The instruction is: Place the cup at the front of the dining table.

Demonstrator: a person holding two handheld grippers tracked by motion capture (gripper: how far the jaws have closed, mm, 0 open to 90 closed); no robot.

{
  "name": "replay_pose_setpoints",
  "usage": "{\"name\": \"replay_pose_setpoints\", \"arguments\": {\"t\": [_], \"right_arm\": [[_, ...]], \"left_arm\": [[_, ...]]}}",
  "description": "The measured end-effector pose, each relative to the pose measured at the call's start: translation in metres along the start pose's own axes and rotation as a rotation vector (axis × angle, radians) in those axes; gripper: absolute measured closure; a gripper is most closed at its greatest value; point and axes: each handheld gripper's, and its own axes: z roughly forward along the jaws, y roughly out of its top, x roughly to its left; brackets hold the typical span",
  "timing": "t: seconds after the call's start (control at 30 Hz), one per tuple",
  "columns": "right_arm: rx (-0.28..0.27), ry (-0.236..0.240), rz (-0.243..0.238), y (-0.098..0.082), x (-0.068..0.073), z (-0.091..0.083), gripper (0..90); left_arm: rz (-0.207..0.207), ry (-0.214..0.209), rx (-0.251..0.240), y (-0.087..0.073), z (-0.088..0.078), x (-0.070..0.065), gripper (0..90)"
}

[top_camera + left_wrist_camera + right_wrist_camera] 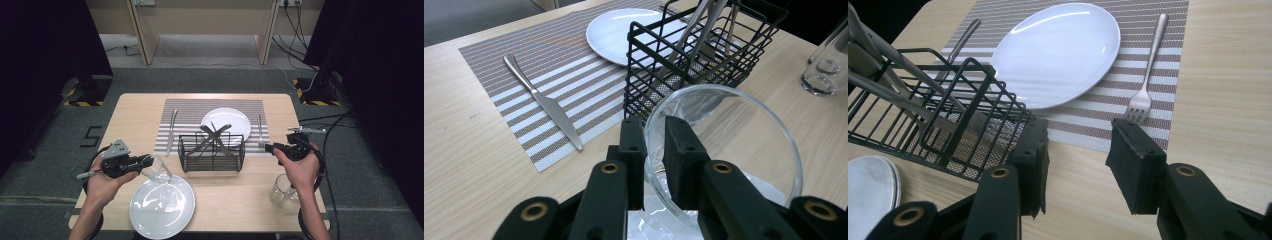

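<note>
We have the glass (157, 171) at lower left of the high view, tilted over the near plate (165, 212), its rim pinched by the left gripper (145, 162), jaws nearly closed on the wall. The right gripper (270, 147) hangs wide open and empty by the fork (259, 129) on the mat (185, 115). We judge placing comes next: right it, then set it on the bench (135, 107).
</note>
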Motion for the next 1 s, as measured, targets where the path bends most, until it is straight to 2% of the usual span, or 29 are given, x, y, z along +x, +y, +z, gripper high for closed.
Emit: {"name": "replay_pose_setpoints", "arguments": {"t": [1.0], "right_arm": [[-0.009, -0.001, 0.003, -0.0001, 0.0007, -0.0002, 59.4]], "left_arm": [[-0.014, 0.063, -0.005, 0.0023, 0.006, 0.0091, 78.6]]}}
